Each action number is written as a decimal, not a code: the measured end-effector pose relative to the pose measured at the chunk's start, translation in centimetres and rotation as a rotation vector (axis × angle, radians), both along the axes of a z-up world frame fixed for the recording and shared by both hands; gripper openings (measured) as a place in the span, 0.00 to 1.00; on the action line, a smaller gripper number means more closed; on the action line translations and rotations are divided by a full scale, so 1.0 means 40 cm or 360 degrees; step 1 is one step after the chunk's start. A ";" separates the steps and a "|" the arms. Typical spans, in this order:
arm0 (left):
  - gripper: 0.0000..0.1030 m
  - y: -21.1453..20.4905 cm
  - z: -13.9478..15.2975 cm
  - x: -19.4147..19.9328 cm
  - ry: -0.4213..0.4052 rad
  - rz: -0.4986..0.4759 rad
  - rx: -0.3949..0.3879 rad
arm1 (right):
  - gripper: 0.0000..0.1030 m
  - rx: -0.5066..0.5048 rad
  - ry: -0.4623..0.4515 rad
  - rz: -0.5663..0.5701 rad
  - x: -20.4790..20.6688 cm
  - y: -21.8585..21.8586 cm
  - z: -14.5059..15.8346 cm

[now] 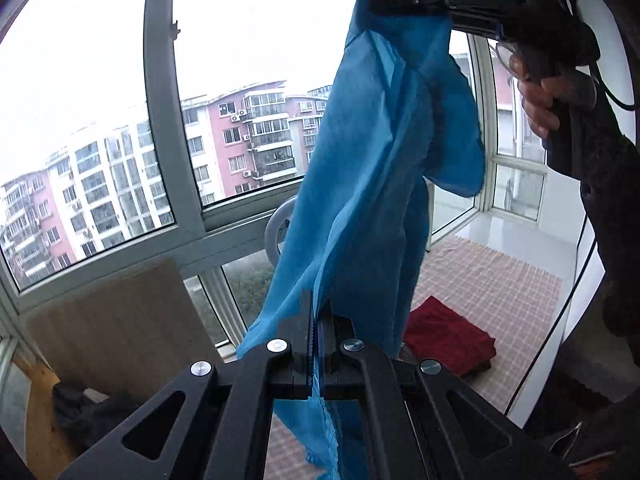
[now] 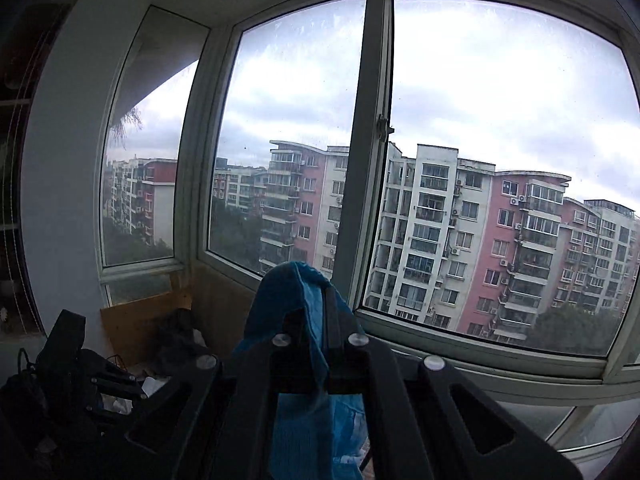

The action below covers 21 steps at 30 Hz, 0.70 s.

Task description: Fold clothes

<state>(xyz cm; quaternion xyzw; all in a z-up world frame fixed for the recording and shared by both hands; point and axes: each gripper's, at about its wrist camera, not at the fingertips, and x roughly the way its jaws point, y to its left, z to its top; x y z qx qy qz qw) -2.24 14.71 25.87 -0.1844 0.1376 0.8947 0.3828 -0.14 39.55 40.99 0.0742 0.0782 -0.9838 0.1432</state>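
With the blue cloth (image 1: 372, 168) hanging in the air, pinched in both the left gripper (image 1: 314, 320) and right gripper (image 1: 400, 0), a thin bite could slip and drop a corner.

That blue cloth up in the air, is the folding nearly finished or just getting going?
Done: a red garment lies folded on the checked mat. In hand: the blue cloth hangs in the air in front of the window, with the left gripper and the right gripper each shut on an edge of it. Left: it is unfolded and must still be laid down and folded.
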 end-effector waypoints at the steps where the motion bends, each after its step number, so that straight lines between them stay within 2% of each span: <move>1: 0.00 -0.022 0.016 0.000 0.0005 0.0012 -0.0002 | 0.00 0.0007 -0.0017 -0.0005 -0.006 -0.022 0.014; 3: 0.00 -0.054 0.051 0.013 0.0064 0.0026 0.0010 | 0.00 0.0065 -0.0003 -0.0036 -0.003 -0.070 0.048; 5: 0.00 -0.078 0.051 0.017 0.0099 0.0005 0.0012 | 0.00 0.0089 0.0037 -0.0049 0.005 -0.103 0.069; 6: 0.00 -0.086 0.046 0.015 0.0104 -0.0002 -0.0008 | 0.00 0.0078 0.0006 -0.0044 -0.005 -0.115 0.064; 8: 0.00 -0.078 -0.002 -0.019 0.0018 0.0014 -0.0149 | 0.00 0.0179 -0.0138 -0.0087 -0.043 -0.154 0.020; 10: 0.00 -0.086 -0.017 -0.038 -0.0015 0.0036 -0.0205 | 0.00 0.0280 -0.0257 -0.0139 -0.083 -0.182 -0.040; 12: 0.00 -0.101 -0.006 -0.045 -0.0007 0.0060 -0.0225 | 0.00 0.0281 -0.0308 -0.0142 -0.101 -0.194 -0.049; 16: 0.00 -0.135 0.076 -0.045 0.0139 0.0072 -0.0149 | 0.00 0.0173 -0.0229 -0.0146 -0.090 -0.196 0.022; 20: 0.00 -0.136 -0.008 -0.044 0.0077 -0.0124 -0.0078 | 0.00 0.0132 -0.0277 -0.0153 -0.090 -0.179 -0.048; 21: 0.00 -0.112 -0.078 -0.064 -0.0023 -0.0194 -0.0108 | 0.00 0.0122 -0.0288 -0.0155 -0.089 -0.174 -0.065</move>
